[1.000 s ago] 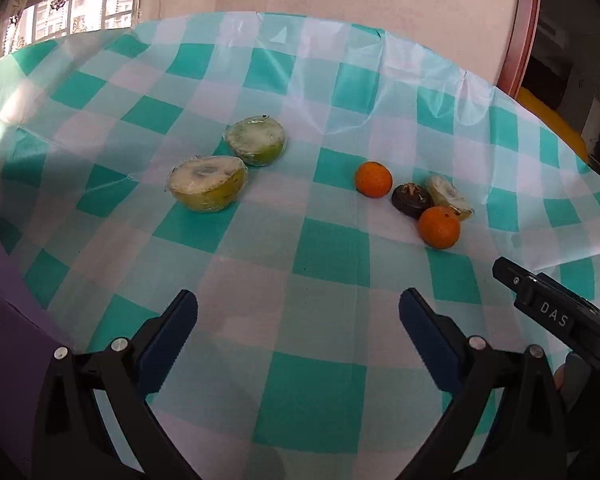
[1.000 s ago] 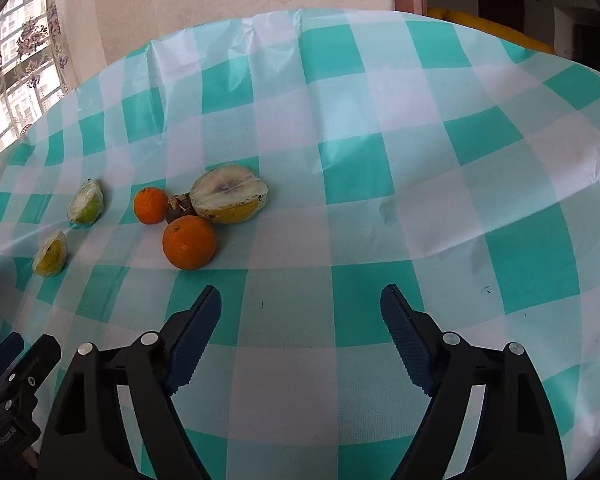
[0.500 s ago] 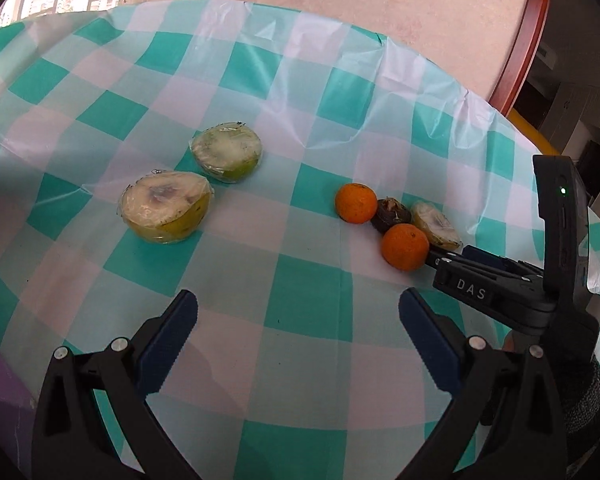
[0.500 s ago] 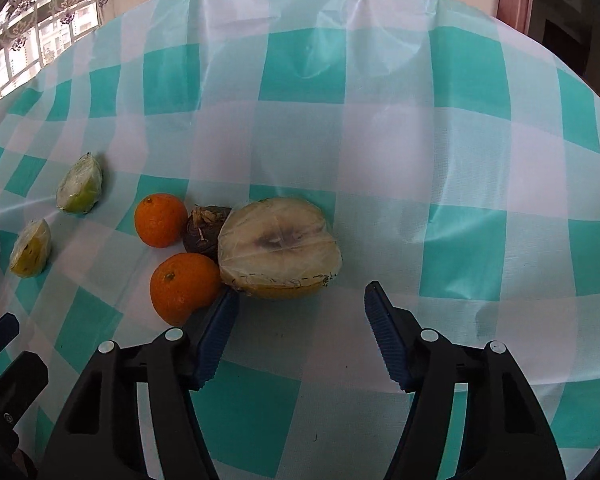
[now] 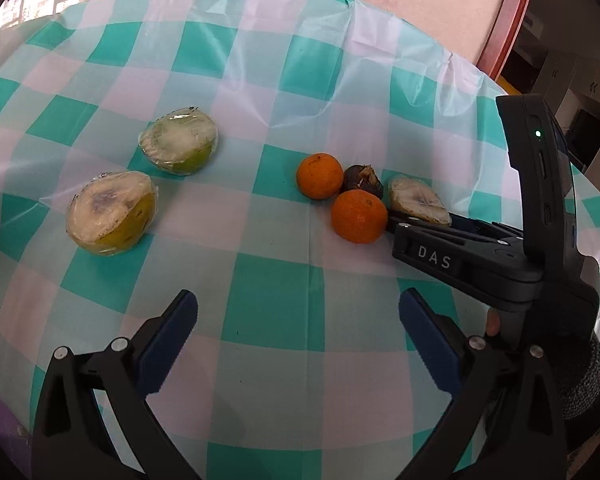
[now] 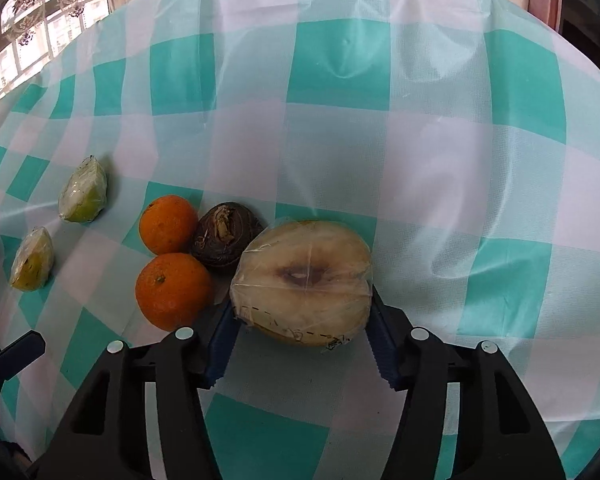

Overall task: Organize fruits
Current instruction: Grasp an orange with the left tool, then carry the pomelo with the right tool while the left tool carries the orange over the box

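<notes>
Looking through my left wrist camera, I see the left gripper (image 5: pixel 298 334) hanging released over the checked tablecloth (image 5: pixel 272 308), its blue pads (image 5: pixel 168 340) spread wide with only cloth between them. Ahead on the left lie two plastic-wrapped fruit halves, cut faces up: the nearer wrapped half (image 5: pixel 110 212) yellowish, the farther wrapped half (image 5: pixel 179 145) greener, a little apart from each other. To the right sits a tight cluster: the far orange (image 5: pixel 319 176), the near orange (image 5: pixel 359 217) and a dark brown fruit (image 5: pixel 363 182) wedged between and behind them, all touching or nearly so. Just right of that cluster is a third wrapped half, the pale cut fruit (image 5: pixel 418 201), and my right gripper (image 5: pixel 420 222) reaches in from the right edge with its tips at that fruit.

Through my right wrist camera, the pale cut fruit (image 6: pixel 302 282) fills the middle, cut face toward the lens, resting on the cloth. The right gripper's jaws have just been closing with this fruit between them; both blue pads (image 6: pixel 222 344) now sit against its sides, so I read it as grasping the fruit. The near orange (image 6: pixel 173 290) lies just beside the left pad, and the dark brown fruit (image 6: pixel 226 240) touches the pale fruit's upper left. The far orange (image 6: pixel 168 224) sits behind. The two other wrapped halves (image 6: pixel 83 196) lie well off to the left, seen edge-on.
</notes>
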`<control>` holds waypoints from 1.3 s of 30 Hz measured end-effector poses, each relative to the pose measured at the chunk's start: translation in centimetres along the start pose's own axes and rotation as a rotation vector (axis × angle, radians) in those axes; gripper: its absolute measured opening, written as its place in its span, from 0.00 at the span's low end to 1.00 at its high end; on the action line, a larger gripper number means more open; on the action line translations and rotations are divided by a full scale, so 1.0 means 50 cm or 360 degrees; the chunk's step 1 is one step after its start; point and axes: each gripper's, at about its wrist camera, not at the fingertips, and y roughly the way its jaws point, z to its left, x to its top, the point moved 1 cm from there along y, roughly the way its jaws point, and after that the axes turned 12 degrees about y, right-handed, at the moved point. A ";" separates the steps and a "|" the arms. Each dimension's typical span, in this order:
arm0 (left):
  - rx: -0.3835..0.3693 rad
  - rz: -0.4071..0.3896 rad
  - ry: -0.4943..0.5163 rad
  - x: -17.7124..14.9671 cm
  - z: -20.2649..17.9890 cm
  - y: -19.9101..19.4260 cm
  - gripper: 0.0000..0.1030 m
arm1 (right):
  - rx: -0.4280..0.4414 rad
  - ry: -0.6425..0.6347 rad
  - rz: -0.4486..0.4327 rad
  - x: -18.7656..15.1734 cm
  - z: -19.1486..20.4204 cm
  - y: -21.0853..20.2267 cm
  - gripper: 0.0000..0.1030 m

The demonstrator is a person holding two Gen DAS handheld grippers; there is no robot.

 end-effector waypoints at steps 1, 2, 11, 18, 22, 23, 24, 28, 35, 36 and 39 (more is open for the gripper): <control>0.0000 0.0005 -0.0006 0.005 0.001 0.005 0.98 | 0.0020 0.0030 -0.0010 -0.002 -0.008 -0.001 0.54; 0.0003 0.0008 -0.0008 0.009 0.001 0.011 0.98 | 0.0058 0.0108 -0.0027 0.000 -0.021 -0.006 0.54; 0.0052 0.0020 0.0122 0.082 -0.052 0.080 0.96 | 0.0286 0.0669 -0.0138 0.003 -0.130 -0.022 0.54; 0.0058 0.0083 0.0227 0.103 -0.084 0.118 0.40 | 0.0305 0.0679 -0.0131 -0.011 -0.127 -0.021 0.55; 0.0008 0.0005 0.0143 0.102 -0.059 0.100 0.39 | 0.0294 0.0688 -0.0137 -0.020 -0.152 -0.036 0.55; 0.0011 0.0000 0.0135 0.101 -0.057 0.098 0.39 | 0.0290 0.0692 -0.0141 -0.020 -0.153 -0.036 0.55; 0.0014 -0.0004 0.0131 0.100 -0.054 0.096 0.39 | 0.0290 0.0700 -0.0145 -0.021 -0.155 -0.037 0.55; 0.0037 -0.0041 0.0066 0.098 -0.031 0.080 0.39 | 0.0271 0.0709 -0.0148 -0.021 -0.153 -0.034 0.54; 0.0137 -0.0077 -0.0069 0.053 0.004 0.023 0.39 | 0.0167 0.0789 -0.0268 -0.046 -0.158 -0.069 0.55; 0.0138 -0.0089 -0.0089 0.042 0.008 0.011 0.39 | 0.0168 0.0768 -0.0291 -0.055 -0.148 -0.081 0.55; 0.0138 -0.0126 -0.0159 0.011 0.031 -0.019 0.39 | 0.0153 0.0708 -0.0317 -0.088 -0.112 -0.110 0.55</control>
